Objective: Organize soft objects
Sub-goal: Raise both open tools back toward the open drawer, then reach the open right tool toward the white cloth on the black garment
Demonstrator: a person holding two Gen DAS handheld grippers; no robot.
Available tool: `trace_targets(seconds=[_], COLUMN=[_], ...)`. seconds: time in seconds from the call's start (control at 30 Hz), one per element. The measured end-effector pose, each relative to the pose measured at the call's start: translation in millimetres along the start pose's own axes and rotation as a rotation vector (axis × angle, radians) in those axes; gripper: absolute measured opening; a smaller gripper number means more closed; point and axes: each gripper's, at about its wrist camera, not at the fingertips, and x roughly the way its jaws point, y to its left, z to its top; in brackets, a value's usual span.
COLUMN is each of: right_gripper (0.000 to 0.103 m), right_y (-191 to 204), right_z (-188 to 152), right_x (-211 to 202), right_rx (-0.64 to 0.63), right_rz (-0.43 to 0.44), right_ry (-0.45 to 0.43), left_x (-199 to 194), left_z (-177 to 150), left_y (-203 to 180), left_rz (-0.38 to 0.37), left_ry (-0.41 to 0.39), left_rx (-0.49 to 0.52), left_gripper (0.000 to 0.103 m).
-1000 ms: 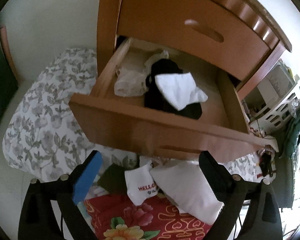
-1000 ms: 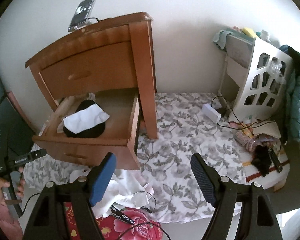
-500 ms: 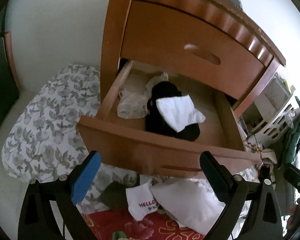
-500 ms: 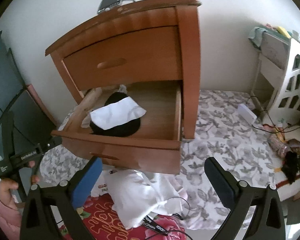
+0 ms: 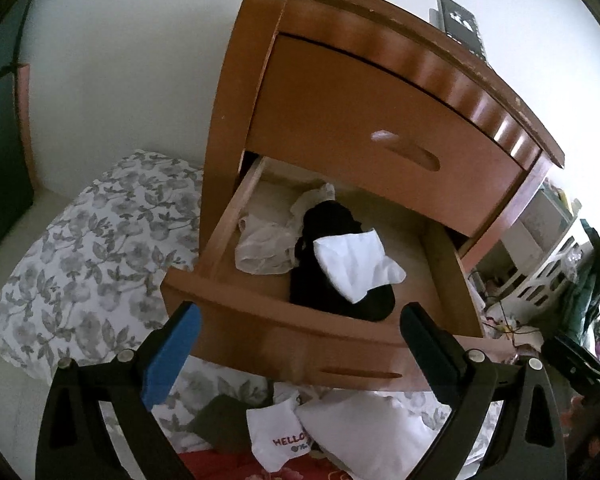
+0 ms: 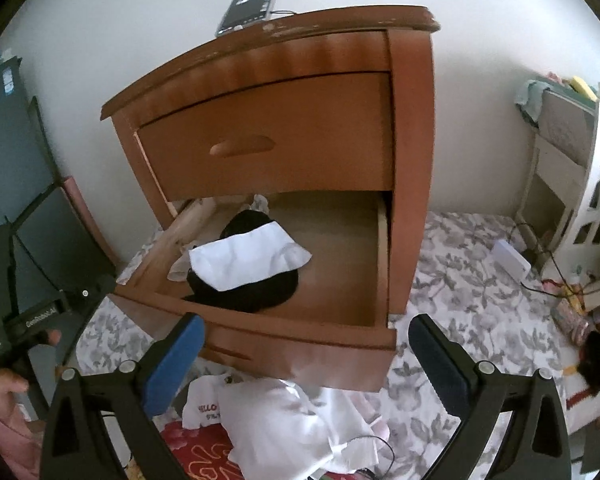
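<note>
Wooden nightstand point(image 6: 284, 152) stands just ahead of both claws, with its lower drawer point(image 6: 312, 344) pulled out. Inside the drawer, beyond the fingertips, some soft things already lie: a black garment point(image 5: 336, 260) with a white cloth point(image 5: 354, 262) on top of it, and a pale crumpled piece point(image 5: 264, 244) to the left of them. So I judge that one part of the sorting is done.

More things wait below the claws, on the floor in front of the drawer: a small white piece with the red word HELLO point(image 5: 278, 436), a larger white cloth point(image 5: 364, 436) beside it, and something dark point(image 5: 224, 420) on the left. All these rest on a red flowered fabric point(image 6: 196, 452) and a grey leafy sheet point(image 5: 92, 256). They must, I think, go into the drawer too.

Left claw point(image 5: 296, 344) hovers in front of the drawer's face, tilted down a little, its jaws wide apart and with nothing between them. Right claw point(image 6: 306, 356) has nearly the same pose, also spread and empty, above the white pile. In the right view the person's hand point(image 6: 4, 384) holds the handle of the left claw, far to the left.
</note>
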Motion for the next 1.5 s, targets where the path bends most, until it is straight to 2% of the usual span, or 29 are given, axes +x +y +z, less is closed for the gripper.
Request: trace_targets(seconds=[0.13,0.27,0.5,0.67,0.93,1.5], right_gripper=[0.103,0.103,0.103,0.103,0.103,0.103], right_y=[5.1,6.8,14.7,24.3,40.8,58.2], right_z=[3.1,5.7,15.3,23.6,35.1,43.5], right_x=[7.5,18.0,31.3,43.7,68.6,116.7], right_rx=[-0.023,-0.002,-0.012,-0.027,-0.050,-0.079], right_rz=[0.005,0.037,0.025,0.035,0.081,0.046], right_ry=[0.008,0.033,0.007,0.021,0.059,0.183], left_x=[4.2,5.3,2.8,4.1,15.8,42.5], left_z=[1.7,4.6,22.5,37.6,43.0,50.8], left_y=[-3.3,-3.8,2.6,4.1,9.3,24.8], left_rz=[-0.043,-0.043,-0.014,-0.011,-0.033,0.053], left_ry=[0.013,0.002,-0.051,-0.076,-0.044,0.048], left_rx=[0.036,0.051,0.056,0.063,0.035,0.037], left_gripper=[0.100,0.100,0.100,0.100,0.100,0.100])
